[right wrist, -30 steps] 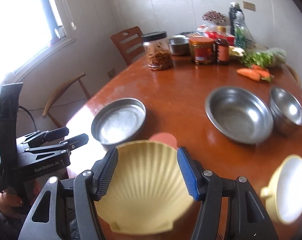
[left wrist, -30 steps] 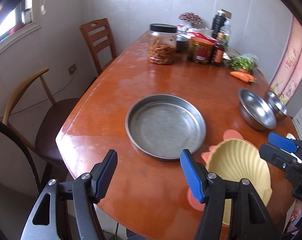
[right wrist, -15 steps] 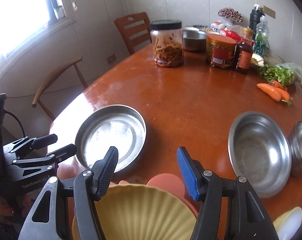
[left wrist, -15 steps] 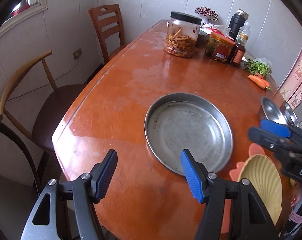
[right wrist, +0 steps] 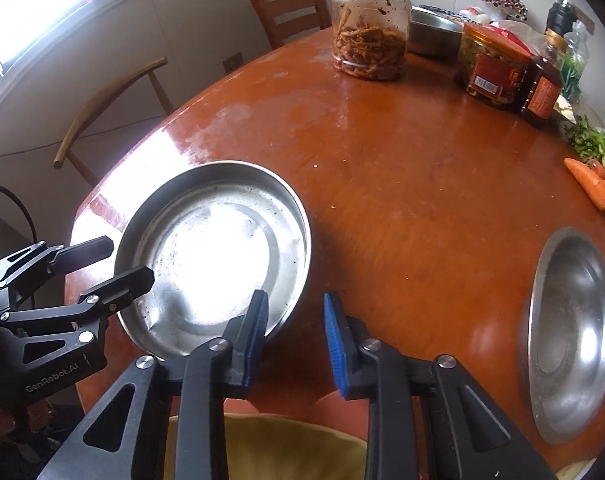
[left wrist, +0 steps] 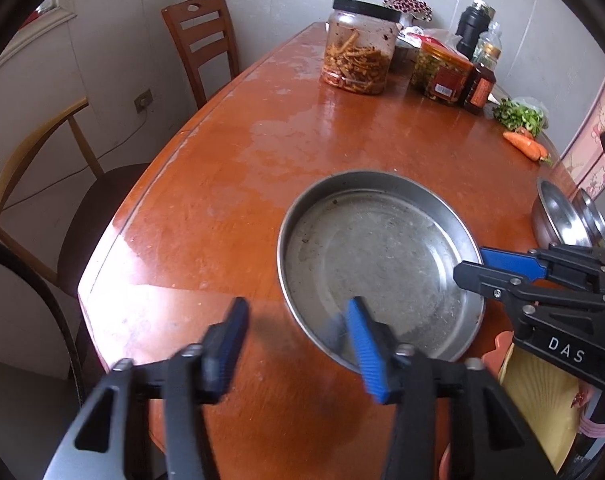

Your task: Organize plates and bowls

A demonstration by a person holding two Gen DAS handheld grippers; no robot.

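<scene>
A round steel pan [left wrist: 378, 276] sits on the wooden table near its front edge; it also shows in the right wrist view [right wrist: 218, 256]. My left gripper [left wrist: 294, 344] is open, its right finger over the pan's near rim, its left finger outside. My right gripper [right wrist: 294, 332] is open astride the pan's right rim; it shows in the left wrist view [left wrist: 478, 266] too. A yellow shell-shaped dish [left wrist: 542, 396] on a pink plate [left wrist: 498, 348] lies behind the right gripper. Two steel bowls [left wrist: 562, 212] stand to the right; the larger one [right wrist: 574, 332] is close by.
At the table's far end stand a pickle jar [left wrist: 360, 46], a red-labelled jar [left wrist: 442, 70], sauce bottles [left wrist: 480, 86], greens and carrots [left wrist: 524, 144]. Two chairs [left wrist: 200, 46] stand along the left side. The table edge [left wrist: 102, 264] is close on the left.
Both grippers have moved forward to the steel pan and now straddle its rim on opposite sides. The right gripper has left the yellow dish behind it.
</scene>
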